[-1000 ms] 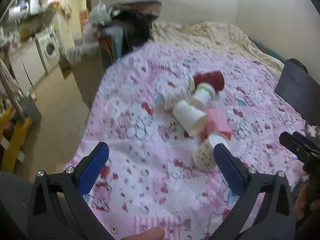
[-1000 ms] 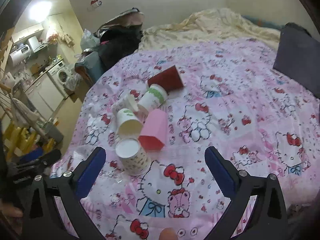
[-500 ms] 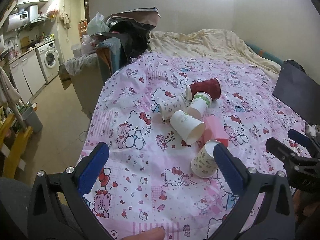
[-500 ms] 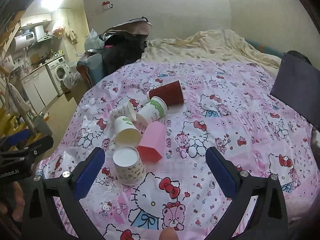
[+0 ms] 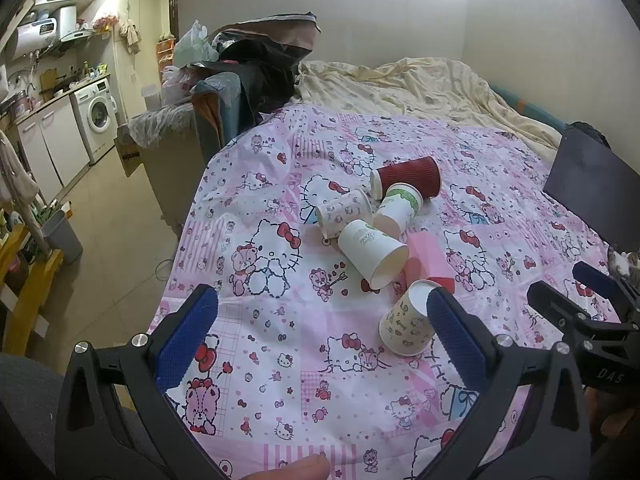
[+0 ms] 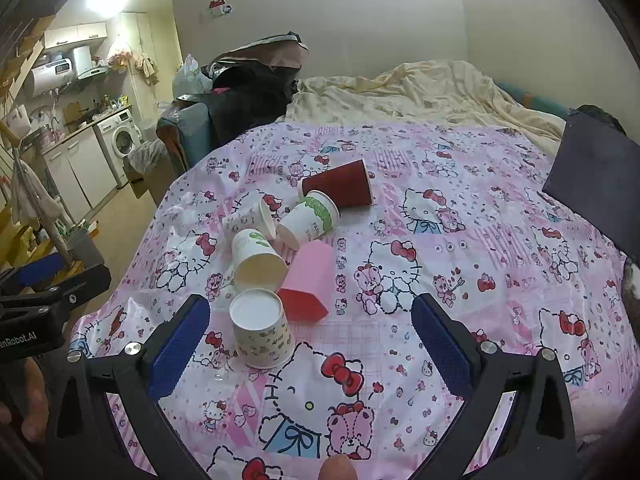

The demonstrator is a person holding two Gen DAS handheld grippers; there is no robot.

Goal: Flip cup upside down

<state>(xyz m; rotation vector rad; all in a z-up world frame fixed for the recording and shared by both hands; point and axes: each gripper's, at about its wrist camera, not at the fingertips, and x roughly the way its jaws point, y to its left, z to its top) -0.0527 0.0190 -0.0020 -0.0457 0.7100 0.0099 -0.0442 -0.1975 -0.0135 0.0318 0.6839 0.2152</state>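
**Both tools open above cup cluster**

Left wrist view: left tool (image 5: 320, 330) open, empty; printed cup (image 5: 406, 324) stands upside down on the bedspread (image 5: 280, 280), just beside the right finger.

Right wrist view: right tool (image 6: 310, 338) open, empty; same cup (image 6: 260, 334) near-left, pink cup (image 6: 310, 276) lying just behind.

My left camera looks from the near-left over the pink bedspread (image 5: 280, 360), my right from the near-centre; both face the far wall, close above the bed, sharing the cluster of cups (image 6: 276, 248).
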